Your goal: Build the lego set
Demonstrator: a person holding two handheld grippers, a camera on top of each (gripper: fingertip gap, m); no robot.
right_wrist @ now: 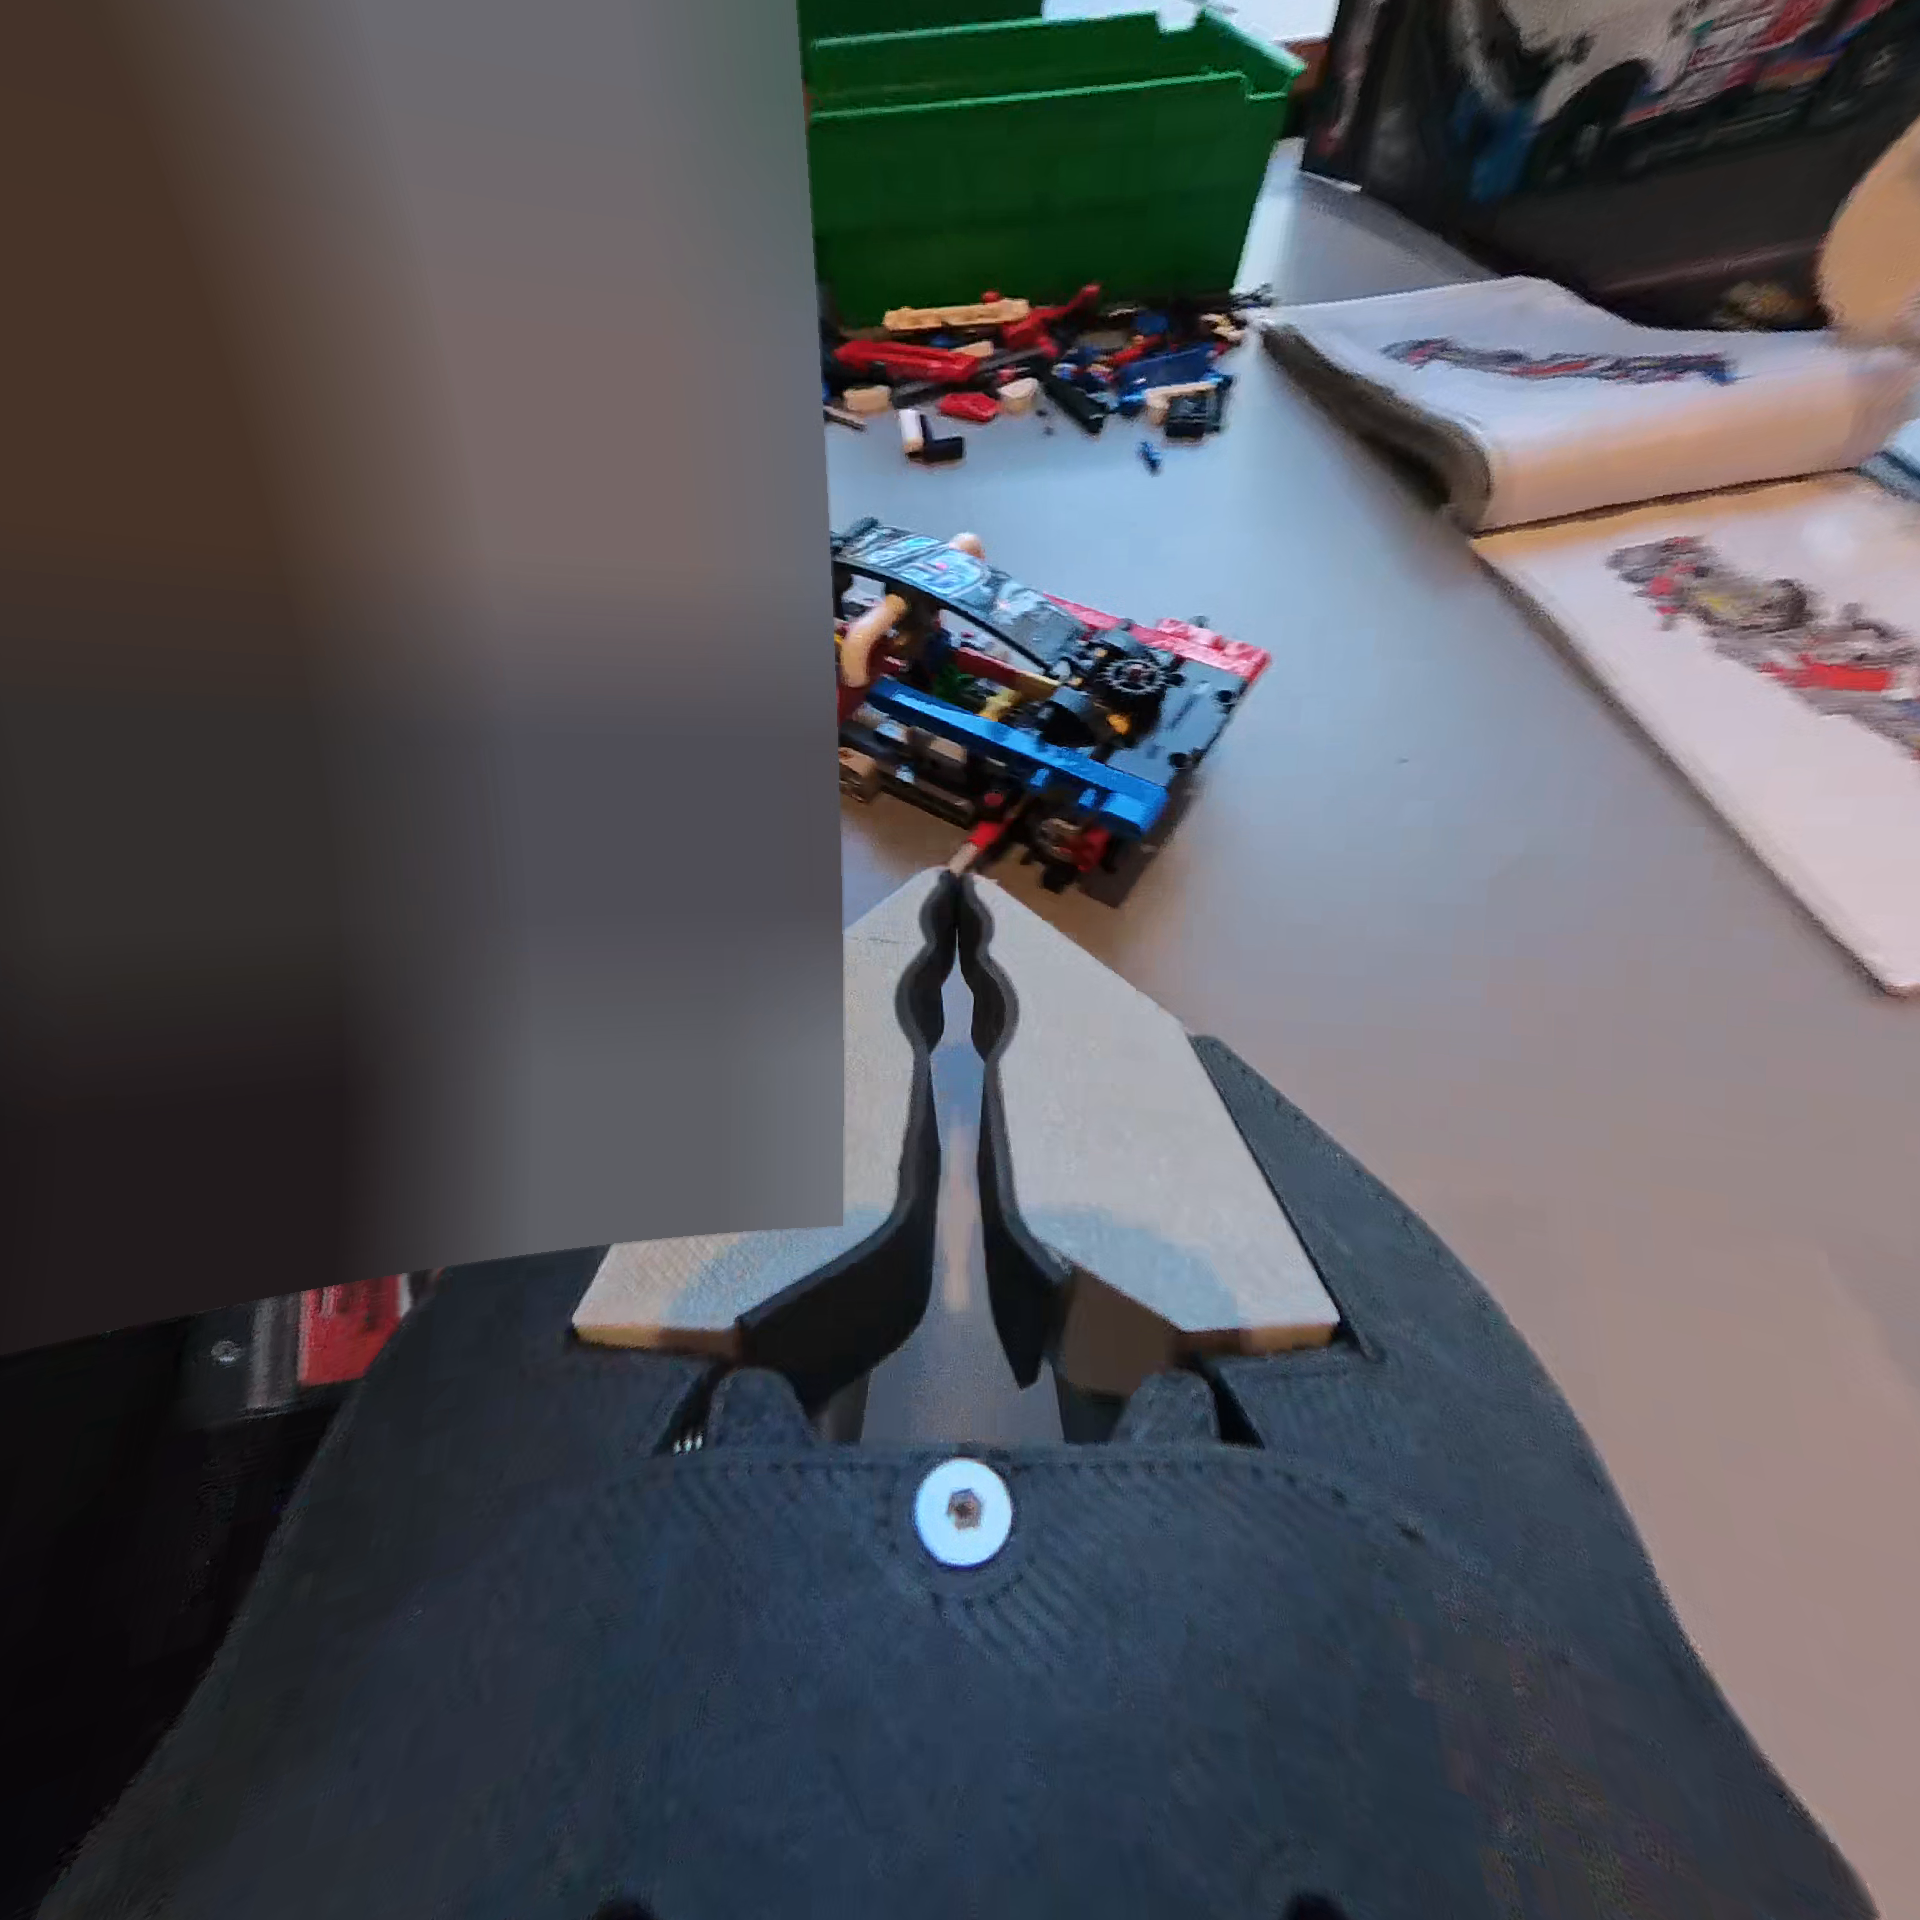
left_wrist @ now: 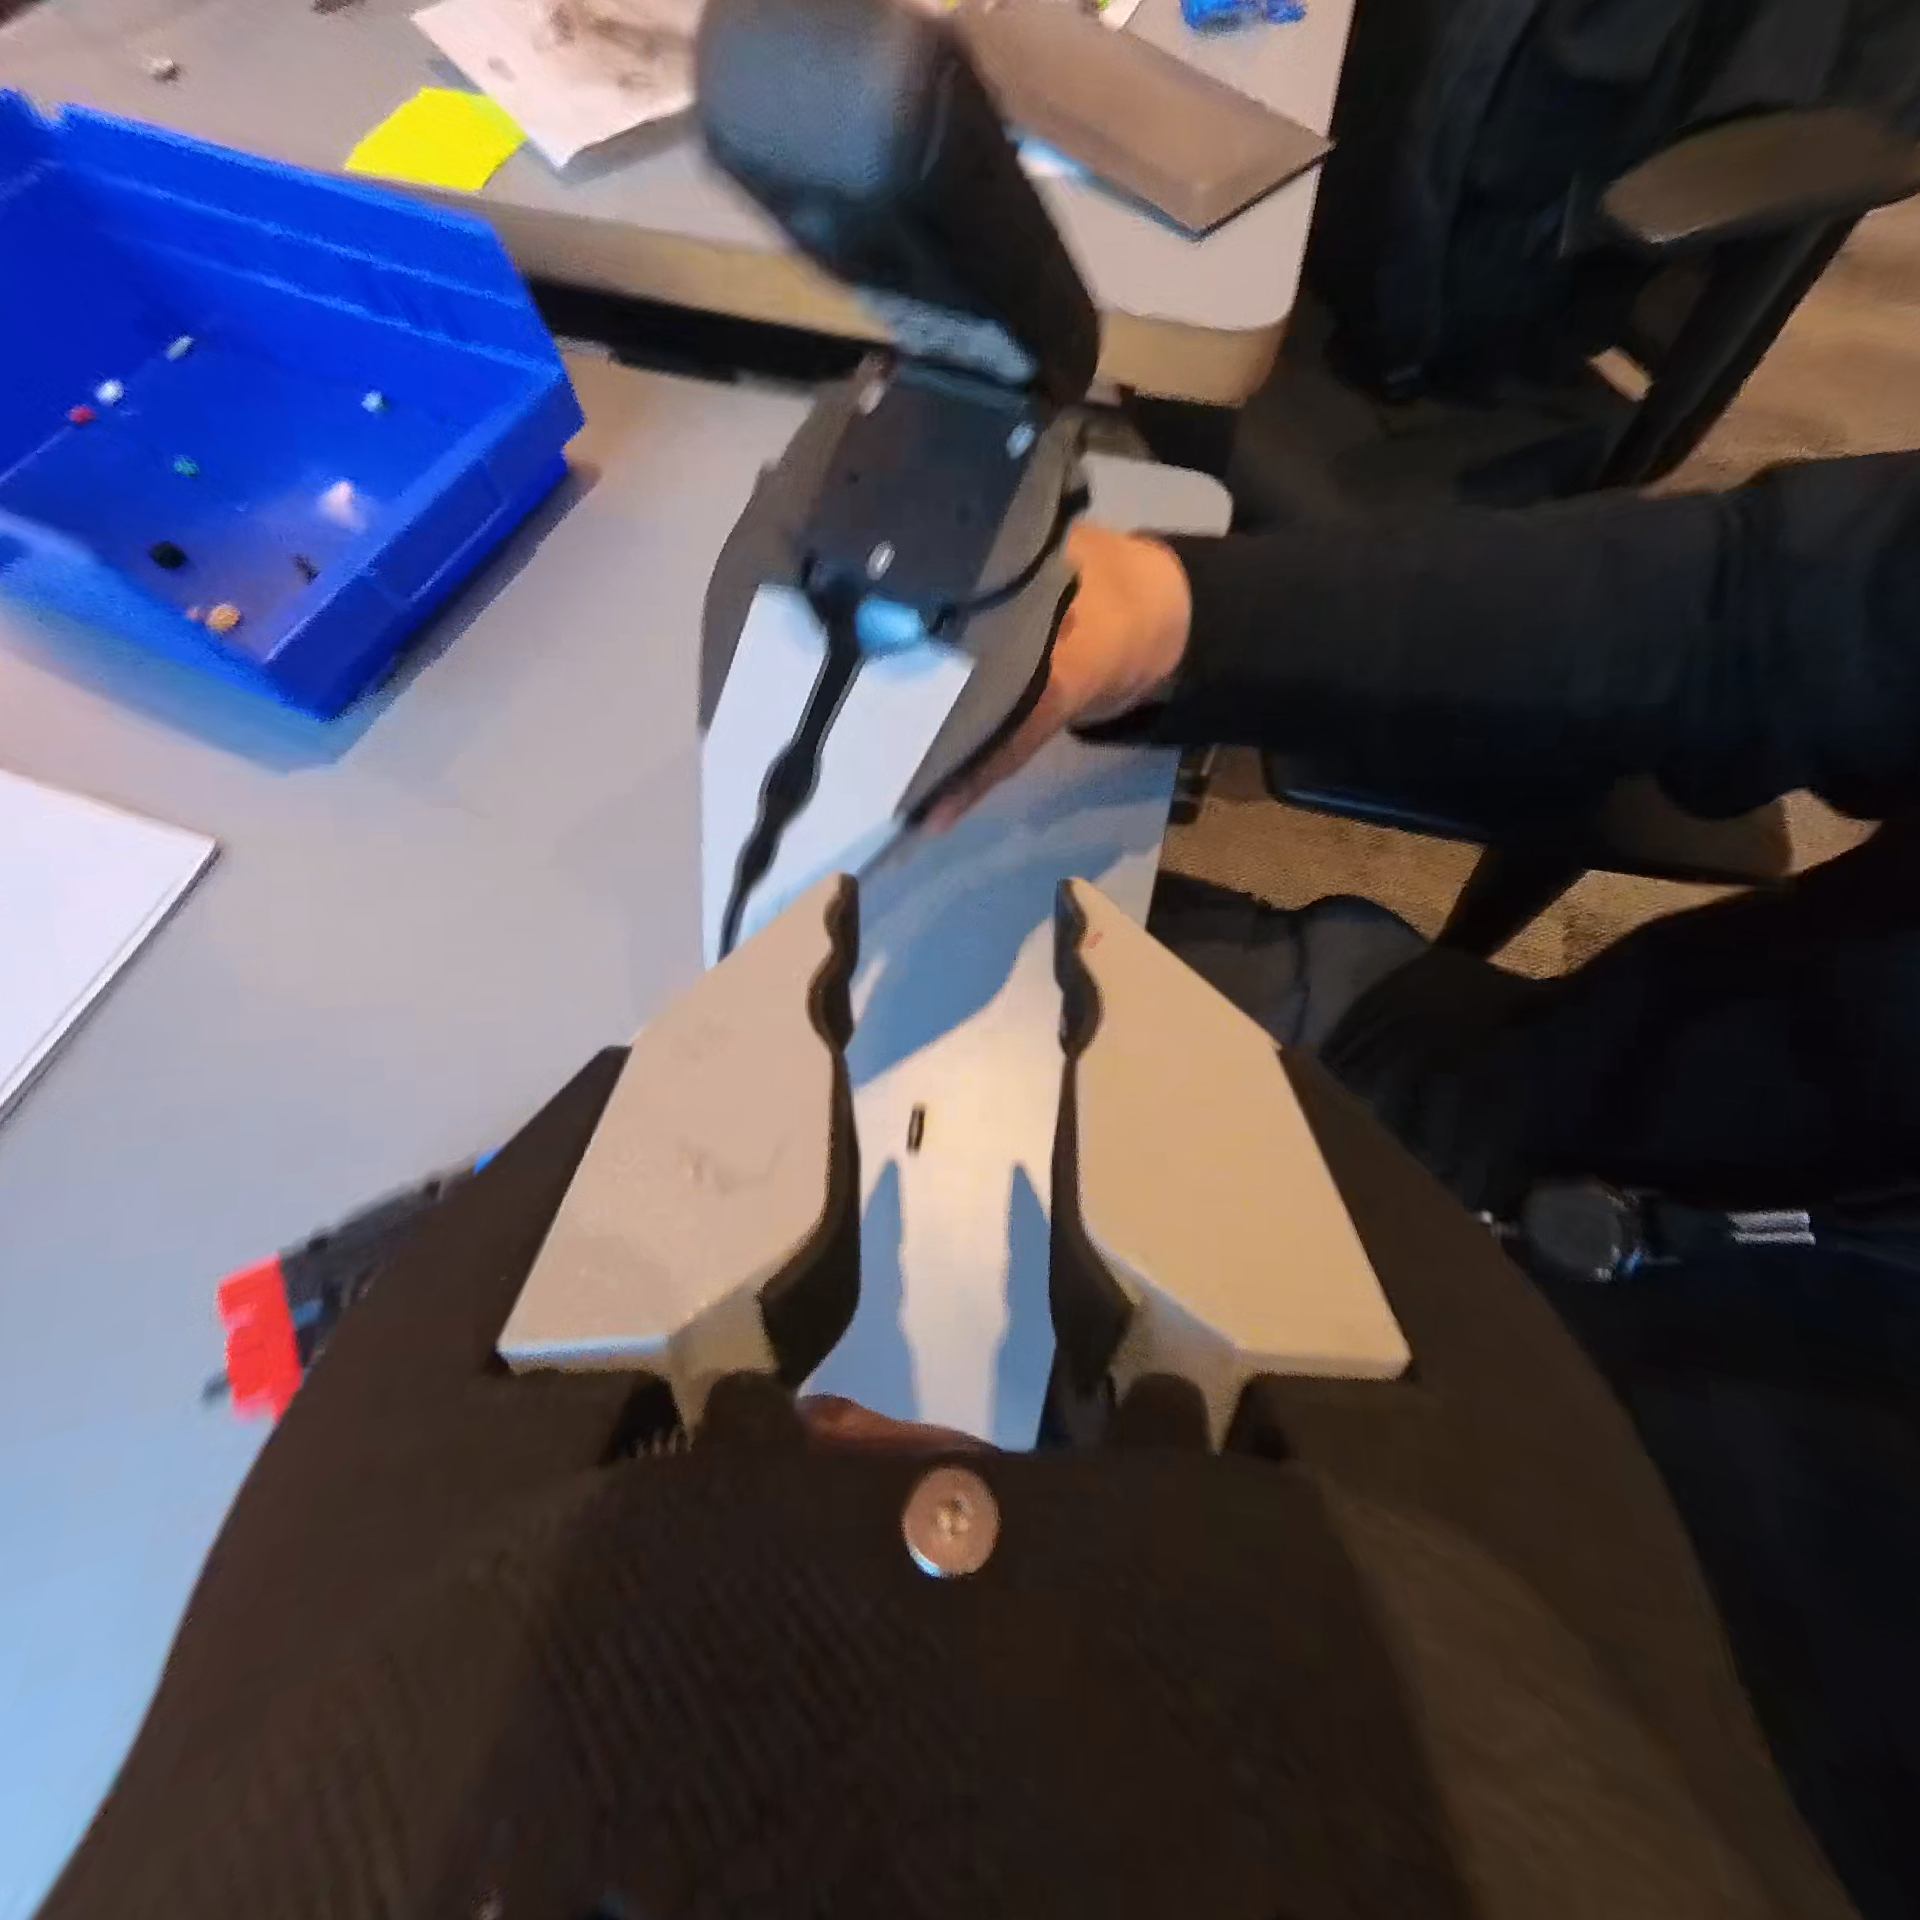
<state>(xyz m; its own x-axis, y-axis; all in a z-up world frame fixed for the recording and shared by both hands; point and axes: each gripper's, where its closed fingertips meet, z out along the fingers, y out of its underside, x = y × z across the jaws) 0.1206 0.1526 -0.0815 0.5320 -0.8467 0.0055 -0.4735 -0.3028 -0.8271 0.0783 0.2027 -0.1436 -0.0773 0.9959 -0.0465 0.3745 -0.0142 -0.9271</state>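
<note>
Red and tan, a thin pin sits pinched at the very tips of the right gripper, whose jaws are closed on it. It hovers just before the near corner of the model, a half-built car lying mid-table. The left gripper has its jaws apart, holding nothing, by the table's right edge. Loose parts lie heaped toward the far edge, against a green bin. The pin looks light, stiff and slick, likely to swivel in so small a grip. The model seems rigid but clipped together; best held by its blue beam, away from thin panels.
</note>
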